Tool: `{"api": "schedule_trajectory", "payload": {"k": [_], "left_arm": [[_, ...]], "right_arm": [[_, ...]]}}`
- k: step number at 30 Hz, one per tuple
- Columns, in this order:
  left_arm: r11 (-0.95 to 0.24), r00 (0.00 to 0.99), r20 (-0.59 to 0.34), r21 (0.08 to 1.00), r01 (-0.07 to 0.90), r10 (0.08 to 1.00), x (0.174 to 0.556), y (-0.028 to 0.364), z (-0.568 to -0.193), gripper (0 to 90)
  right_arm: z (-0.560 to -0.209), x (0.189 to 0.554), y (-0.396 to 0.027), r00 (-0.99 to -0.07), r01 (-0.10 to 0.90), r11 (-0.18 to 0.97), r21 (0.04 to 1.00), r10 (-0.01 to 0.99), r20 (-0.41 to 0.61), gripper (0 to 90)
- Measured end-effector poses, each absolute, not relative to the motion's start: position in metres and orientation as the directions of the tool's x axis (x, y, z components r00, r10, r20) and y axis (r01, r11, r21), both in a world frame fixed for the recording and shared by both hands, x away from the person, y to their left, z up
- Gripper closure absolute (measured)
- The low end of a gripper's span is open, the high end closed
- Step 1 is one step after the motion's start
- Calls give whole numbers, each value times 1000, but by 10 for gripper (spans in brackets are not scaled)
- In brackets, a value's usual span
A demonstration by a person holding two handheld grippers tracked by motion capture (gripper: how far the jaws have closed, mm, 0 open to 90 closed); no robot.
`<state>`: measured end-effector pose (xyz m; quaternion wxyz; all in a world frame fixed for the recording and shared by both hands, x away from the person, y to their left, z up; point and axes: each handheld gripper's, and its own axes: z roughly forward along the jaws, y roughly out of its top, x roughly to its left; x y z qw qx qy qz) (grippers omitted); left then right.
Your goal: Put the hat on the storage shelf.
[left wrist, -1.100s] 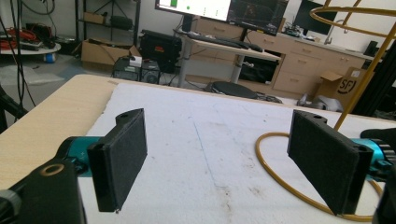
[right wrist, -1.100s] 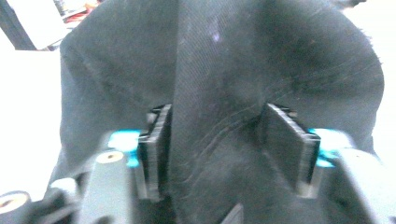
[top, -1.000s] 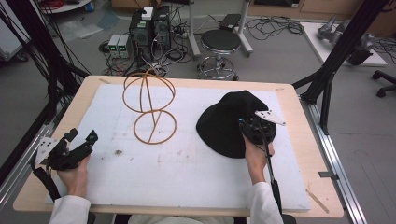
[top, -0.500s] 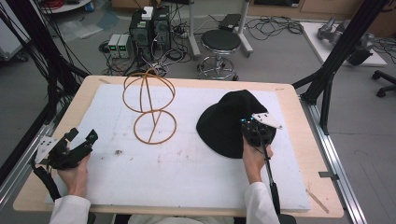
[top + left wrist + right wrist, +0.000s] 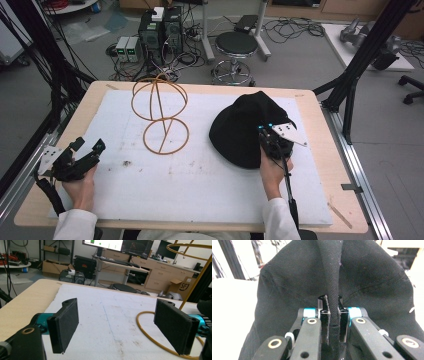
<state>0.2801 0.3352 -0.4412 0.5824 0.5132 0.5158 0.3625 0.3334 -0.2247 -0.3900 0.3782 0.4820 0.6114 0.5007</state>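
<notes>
A black cloth hat point(image 5: 237, 130) lies on the right half of the white mat point(image 5: 190, 185). My right gripper point(image 5: 269, 136) rests on its near right side, held by a hand. In the right gripper view the jaws of this gripper point(image 5: 331, 301) stand close together, with a raised fold of the black hat point(image 5: 312, 272) pinched between the pads. A tan wire hat stand point(image 5: 160, 110) rises left of centre. My left gripper point(image 5: 89, 146) sits at the mat's left edge, open and holding nothing. In the left gripper view its pads point(image 5: 65, 322) are wide apart and the stand's base ring point(image 5: 137, 317) lies ahead on the right.
The mat covers a wooden table point(image 5: 90, 105) with black frame posts at both sides. A round stool point(image 5: 236, 45) and boxes with cables stand on the floor beyond the far edge. Small dark specks point(image 5: 126, 163) mark the mat near the left hand.
The right gripper has settled slightly nearer on the hat, and the cloth beside it has bunched into a fold. The left hand and the stand have not moved.
</notes>
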Motion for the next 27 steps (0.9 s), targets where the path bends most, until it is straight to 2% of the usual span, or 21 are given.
{"api": "schedule_trajectory", "payload": {"k": [9, 15, 27], "left_arm": [[206, 218, -222, 974, 93, 950, 279, 333, -440, 203], [209, 217, -225, 973, 96, 950, 280, 333, -440, 203], [210, 222, -227, 973, 99, 948, 274, 332, -441, 203]], "right_arm": [[-379, 327, -231, -272, 101, -18, 995, 961, 45, 860], [-367, 326, -235, -270, 59, -38, 998, 961, 53, 860], [-332, 328, -226, -300, 11, -7, 1000, 954, 10, 860]]}}
